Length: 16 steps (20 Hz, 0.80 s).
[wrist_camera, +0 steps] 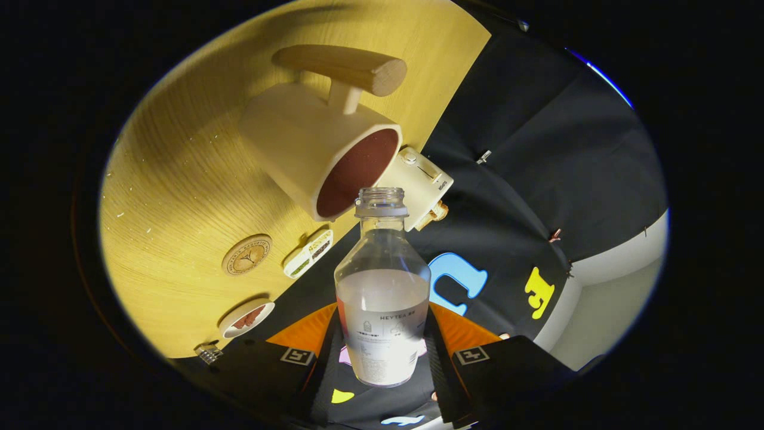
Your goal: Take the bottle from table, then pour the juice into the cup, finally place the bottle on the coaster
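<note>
The clear plastic bottle with the milky juice (382,310) is being tipped toward the cream cup with the wooden handle (319,146) on the yellow wooden table (179,179). Its open mouth is sitting right at the cup's rim. To pour well, I think it should be tipping slowly, keeping the mouth over the dark opening so nothing is spilling. The gripper (382,352) is closing only as far as the bottle's width, both fingers pressing its sides. The round wooden coaster (247,255) is waiting near the cup.
</note>
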### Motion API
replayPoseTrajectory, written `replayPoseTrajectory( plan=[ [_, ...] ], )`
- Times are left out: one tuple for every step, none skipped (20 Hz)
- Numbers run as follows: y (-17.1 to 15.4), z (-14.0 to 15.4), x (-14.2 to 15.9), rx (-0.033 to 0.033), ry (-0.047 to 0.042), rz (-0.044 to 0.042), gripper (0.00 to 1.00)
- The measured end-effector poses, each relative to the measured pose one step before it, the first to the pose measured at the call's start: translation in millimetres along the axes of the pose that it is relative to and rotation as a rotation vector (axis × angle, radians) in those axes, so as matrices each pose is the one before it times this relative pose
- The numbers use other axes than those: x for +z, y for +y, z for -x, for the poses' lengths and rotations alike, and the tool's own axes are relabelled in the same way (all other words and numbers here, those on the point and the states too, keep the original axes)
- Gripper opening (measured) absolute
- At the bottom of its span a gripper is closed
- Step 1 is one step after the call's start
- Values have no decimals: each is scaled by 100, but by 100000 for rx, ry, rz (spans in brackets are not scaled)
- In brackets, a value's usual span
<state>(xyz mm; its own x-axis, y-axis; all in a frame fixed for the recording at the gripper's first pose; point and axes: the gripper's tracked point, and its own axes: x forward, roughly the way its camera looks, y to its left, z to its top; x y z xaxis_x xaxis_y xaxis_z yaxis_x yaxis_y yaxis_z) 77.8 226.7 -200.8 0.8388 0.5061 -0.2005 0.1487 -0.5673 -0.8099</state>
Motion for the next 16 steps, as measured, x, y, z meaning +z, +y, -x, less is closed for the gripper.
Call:
replayPoseTrajectory(
  plan=[
    [415,76,-138,1346,1117,-2852,70],
    [384,117,-324,1472,1202,-3688,70],
    [242,3,-146,1260,1393,-4287,70],
    [387,174,-196,1787,1582,-5048,70],
    [492,-126,-151,2778,1515,-5805,70],
    [725,271,-109,3132,1677,-6516,70],
    [428,175,-213,2546,1714,-6915,70],
    [449,214,-27,1974,1448,-6695,71],
    [310,254,64,1094,1092,-5865,71],
    [-31,264,157,-74,752,-4369,70],
    [-383,150,191,-1375,224,-3289,70],
    [-467,156,129,-1876,114,-3990,71],
    [-48,17,-9,-252,-176,-4928,71],
    [112,170,25,836,278,-5676,71],
    [405,193,159,1752,-315,-6012,71],
    [298,117,20,1707,396,-5959,71]
  ],
)
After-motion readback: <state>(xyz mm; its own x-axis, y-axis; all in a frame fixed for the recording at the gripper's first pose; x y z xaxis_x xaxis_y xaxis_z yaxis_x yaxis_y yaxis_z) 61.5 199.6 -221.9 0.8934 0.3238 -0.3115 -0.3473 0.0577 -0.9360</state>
